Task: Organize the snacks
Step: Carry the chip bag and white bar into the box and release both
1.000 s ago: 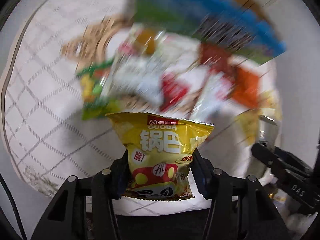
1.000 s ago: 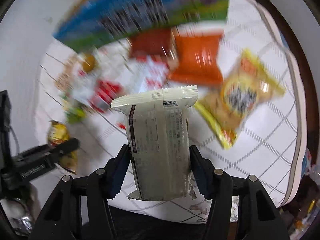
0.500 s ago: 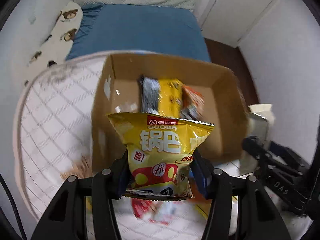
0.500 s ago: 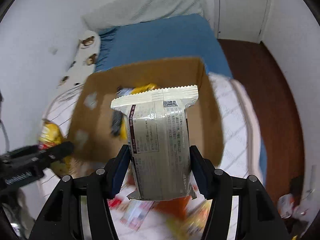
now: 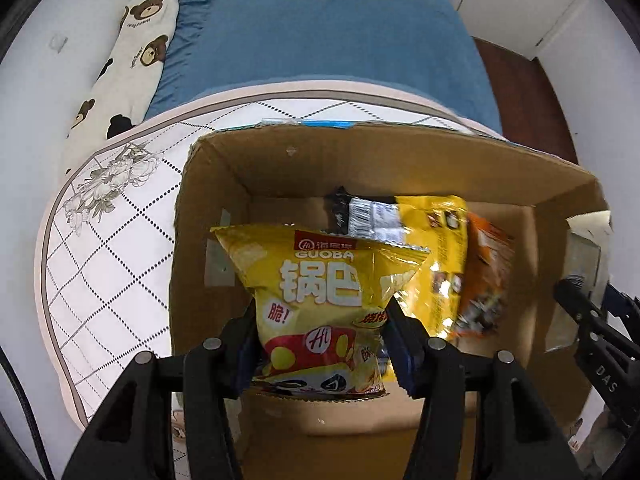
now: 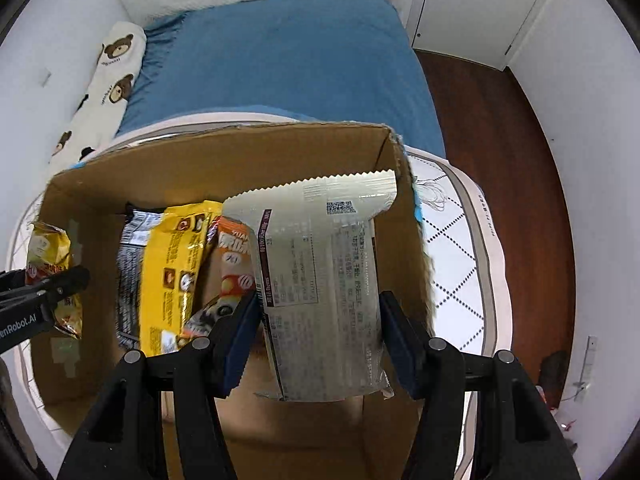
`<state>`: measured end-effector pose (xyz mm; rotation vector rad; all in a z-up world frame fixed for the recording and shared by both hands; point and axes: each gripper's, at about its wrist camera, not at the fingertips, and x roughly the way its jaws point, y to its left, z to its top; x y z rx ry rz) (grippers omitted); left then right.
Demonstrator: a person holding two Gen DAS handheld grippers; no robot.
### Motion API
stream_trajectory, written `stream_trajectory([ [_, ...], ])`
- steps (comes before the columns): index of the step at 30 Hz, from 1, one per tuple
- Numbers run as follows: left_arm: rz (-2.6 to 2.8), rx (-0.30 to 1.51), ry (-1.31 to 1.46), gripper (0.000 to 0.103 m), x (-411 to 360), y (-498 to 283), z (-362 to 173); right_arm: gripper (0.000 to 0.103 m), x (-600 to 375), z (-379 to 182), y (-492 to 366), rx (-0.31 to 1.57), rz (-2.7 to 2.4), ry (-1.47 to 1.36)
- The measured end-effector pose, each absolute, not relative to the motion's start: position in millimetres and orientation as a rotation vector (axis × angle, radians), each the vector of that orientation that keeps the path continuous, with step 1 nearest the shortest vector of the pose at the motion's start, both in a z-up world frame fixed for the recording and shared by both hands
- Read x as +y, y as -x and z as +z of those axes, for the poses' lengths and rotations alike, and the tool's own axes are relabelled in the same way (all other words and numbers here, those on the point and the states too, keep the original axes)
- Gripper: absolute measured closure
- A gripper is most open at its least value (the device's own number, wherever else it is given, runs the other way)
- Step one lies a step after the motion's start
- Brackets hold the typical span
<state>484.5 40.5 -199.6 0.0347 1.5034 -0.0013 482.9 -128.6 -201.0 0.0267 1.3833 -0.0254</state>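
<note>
Now the left gripper (image 5: 322,344) is clamped on a yellow chip bag (image 5: 324,300) and the right gripper (image 6: 320,340) on a pale packet (image 6: 320,280), each held over the open cardboard box (image 5: 400,160) on the quilted table (image 5: 112,248). Inside the box a black-and-yellow bag (image 6: 168,272) and an orange bag (image 6: 232,260) already lie, so part of the sorting looks done. Judging by this, both held snacks have yet to be dropped in; any snacks left outside the box are out of view.
</note>
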Motion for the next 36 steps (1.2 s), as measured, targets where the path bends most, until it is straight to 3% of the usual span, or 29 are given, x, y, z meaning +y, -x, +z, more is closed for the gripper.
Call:
stream_trajectory([
  [7,0.012,1.54,-0.007,0.047,50.1,-497.4,-220.8,0.039,-132.2,-227.3,-510.3,1.425,-0.054,-0.046],
  [8,0.013,1.538,0.008,0.044,52.3,-499.1,-222.9,0.038,-133.4,-231.1,-513.2,1.443,-0.052,-0.052],
  [10,0.001,1.529,0.039,0.026,55.6,-501.7,-224.6,0.035,-133.4,-235.8,-517.2,1.452,-0.051,-0.046],
  [12,0.002,1.516,0.045,0.021,56.3,-501.5,-222.9,0.022,-133.1,-238.4,-519.6,1.455,-0.041,-0.057],
  [17,-0.009,1.514,0.056,0.02,57.6,-498.0,-219.7,0.012,-127.9,-235.2,-516.6,1.437,-0.034,-0.048],
  [36,-0.081,1.333,0.034,0.02,50.2,-408.6,-152.2,0.012,-112.4,-161.5,-433.1,1.313,0.034,-0.064],
])
